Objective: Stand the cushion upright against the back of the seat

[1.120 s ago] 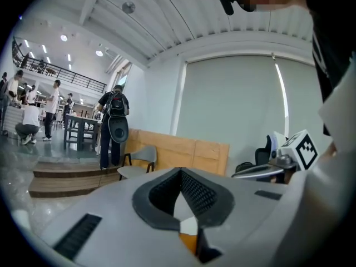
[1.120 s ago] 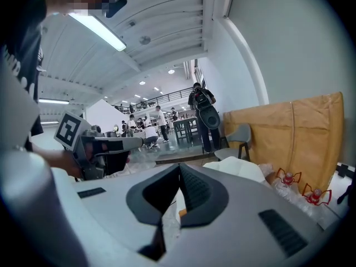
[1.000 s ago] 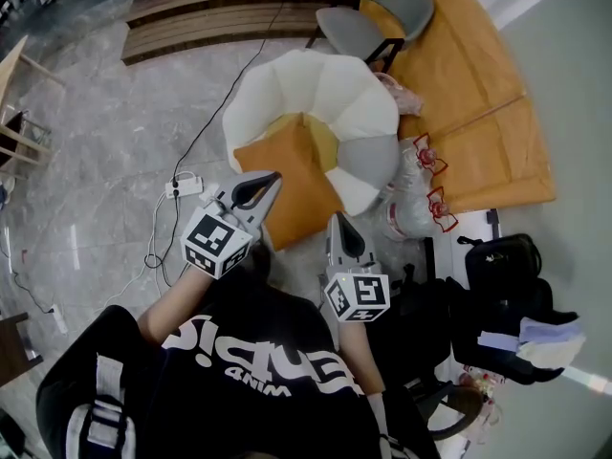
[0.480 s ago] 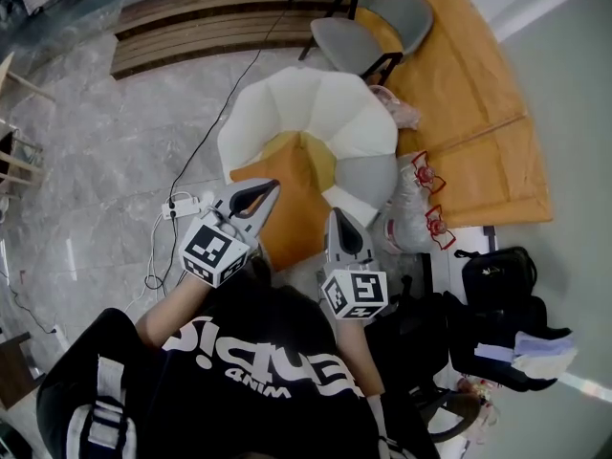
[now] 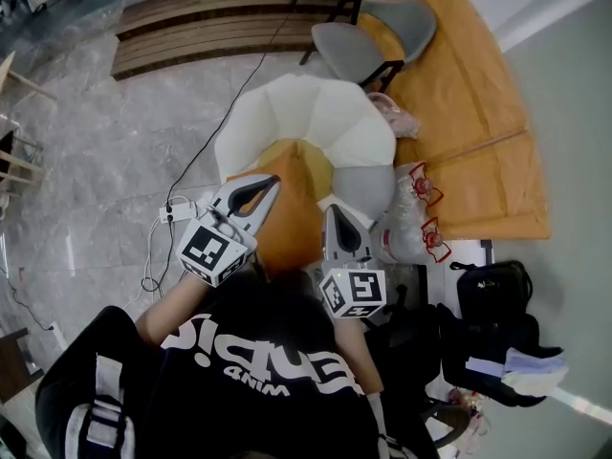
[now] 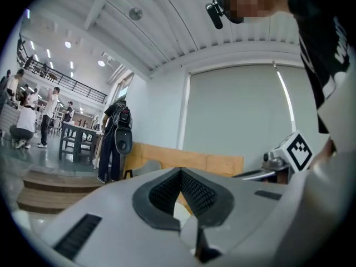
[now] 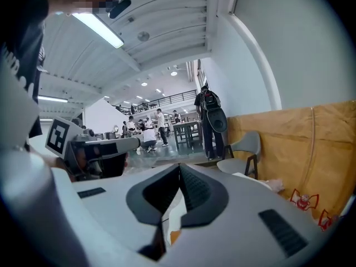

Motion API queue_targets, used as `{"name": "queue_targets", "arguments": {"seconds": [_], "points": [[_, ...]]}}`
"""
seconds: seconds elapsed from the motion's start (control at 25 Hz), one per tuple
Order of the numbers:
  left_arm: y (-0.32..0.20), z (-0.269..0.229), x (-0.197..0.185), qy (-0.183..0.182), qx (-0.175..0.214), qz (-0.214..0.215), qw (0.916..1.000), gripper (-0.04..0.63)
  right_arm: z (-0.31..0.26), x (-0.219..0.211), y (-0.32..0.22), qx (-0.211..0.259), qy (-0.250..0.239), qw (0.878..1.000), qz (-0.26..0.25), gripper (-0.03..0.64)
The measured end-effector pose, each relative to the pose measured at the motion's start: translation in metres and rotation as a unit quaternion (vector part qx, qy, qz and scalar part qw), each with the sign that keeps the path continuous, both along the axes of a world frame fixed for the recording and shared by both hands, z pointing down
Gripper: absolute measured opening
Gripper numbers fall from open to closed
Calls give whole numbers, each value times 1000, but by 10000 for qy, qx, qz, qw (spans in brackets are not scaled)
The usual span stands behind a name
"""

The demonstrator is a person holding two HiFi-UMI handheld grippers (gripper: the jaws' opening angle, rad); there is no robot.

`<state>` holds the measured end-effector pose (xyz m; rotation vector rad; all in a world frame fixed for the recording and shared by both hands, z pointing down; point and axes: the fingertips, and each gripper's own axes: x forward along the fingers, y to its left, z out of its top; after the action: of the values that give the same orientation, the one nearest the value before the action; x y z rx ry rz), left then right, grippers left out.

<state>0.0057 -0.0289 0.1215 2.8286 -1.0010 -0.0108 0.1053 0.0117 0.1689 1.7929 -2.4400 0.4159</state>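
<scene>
An orange cushion (image 5: 298, 216) lies flat on the seat of a white petal-shaped armchair (image 5: 316, 113), its near part reaching out toward me. My left gripper (image 5: 273, 180) hovers over the cushion's left edge, jaws shut with nothing between them. My right gripper (image 5: 334, 212) hangs over the cushion's right edge beside a grey petal (image 5: 368, 175) of the chair; it is also shut and empty. In the left gripper view the gripper (image 6: 181, 171) has its pads pressed together. The right gripper view shows that gripper (image 7: 179, 166) shut too, with a sliver of orange below its pads.
A grey chair (image 5: 368, 32) stands behind the armchair against an orange-brown board (image 5: 469, 94). Plastic bags with red print (image 5: 416, 223) and black bags (image 5: 492, 304) lie at the right. A power strip (image 5: 177, 208) with a cable lies on the marble floor at the left; wooden steps (image 5: 201, 27) are further back.
Both grippers have moved forward over the cushion, still shut. The armchair now sits closer under them and the cushion's near corner has gone out of sight below me.
</scene>
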Motion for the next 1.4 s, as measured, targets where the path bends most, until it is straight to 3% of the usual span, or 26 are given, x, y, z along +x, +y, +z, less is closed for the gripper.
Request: {"name": "queue_targets", "arguments": {"seconds": [0.16,0.36,0.68,1.04,1.24,1.4], "points": [[-12,5,8,153,13,-189,9997,9,-1,13,-15,-12,-4,9999,-134,21],[-32,22,9,-53,-23,-606,9981,9,9,18,-37,-92,-10,9993,-354,21],[-64,71,-1,-278,-327,-912,9949,9,38,10,-78,-308,-5,9973,-664,21],[-89,144,-22,-548,-902,-1227,9868,9,100,-10,-111,-773,83,9921,-989,21],[-96,188,-25,-511,-1277,-1056,9849,9,143,-13,-128,-992,156,9894,-1046,21],[-97,231,-34,-677,-1593,-1164,9780,9,186,-13,-135,-1258,202,9866,-1022,22]]}}
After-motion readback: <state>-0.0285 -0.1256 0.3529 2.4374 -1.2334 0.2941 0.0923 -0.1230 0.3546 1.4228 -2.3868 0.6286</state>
